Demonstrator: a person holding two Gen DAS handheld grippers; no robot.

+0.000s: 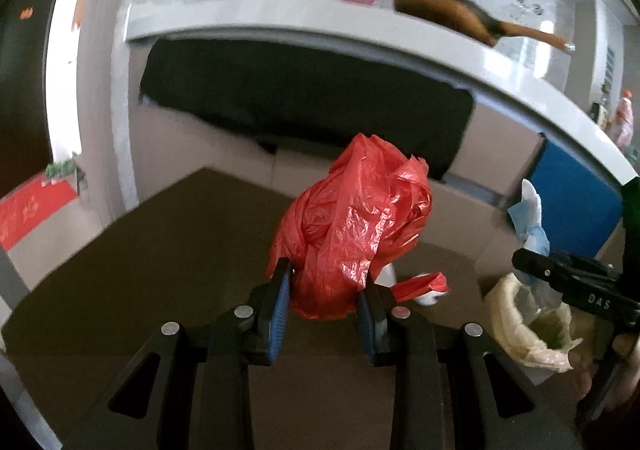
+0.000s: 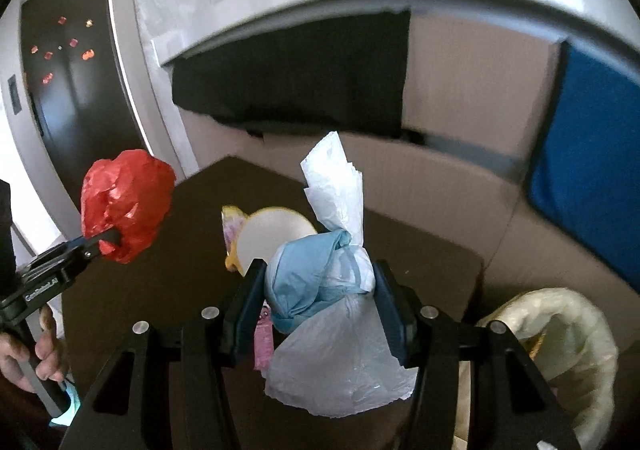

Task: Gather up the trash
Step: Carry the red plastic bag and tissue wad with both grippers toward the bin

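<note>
My left gripper (image 1: 325, 292) is shut on a crumpled red plastic bag (image 1: 352, 226), held above the dark brown table (image 1: 140, 258). From the right wrist view the same red plastic bag (image 2: 126, 204) hangs at the left in that left gripper (image 2: 110, 238). My right gripper (image 2: 320, 290) is shut on a knotted white and light blue plastic bag (image 2: 328, 270), lifted over the table (image 2: 420, 242). In the left wrist view that white and blue bag (image 1: 530, 218) shows at the right edge. A bin lined with a pale bag (image 1: 532, 322) stands beside the table, its liner (image 2: 576, 334) at lower right.
A round white paper plate (image 2: 272, 234) and a yellow-pink wrapper (image 2: 232, 226) lie on the table, with a pink slip (image 2: 263, 338) below my right fingers. Red and white scraps (image 1: 424, 286) lie past the red bag. A white counter (image 1: 360, 30) with a dark opening stands behind. A hand (image 2: 24, 362) holds the left gripper.
</note>
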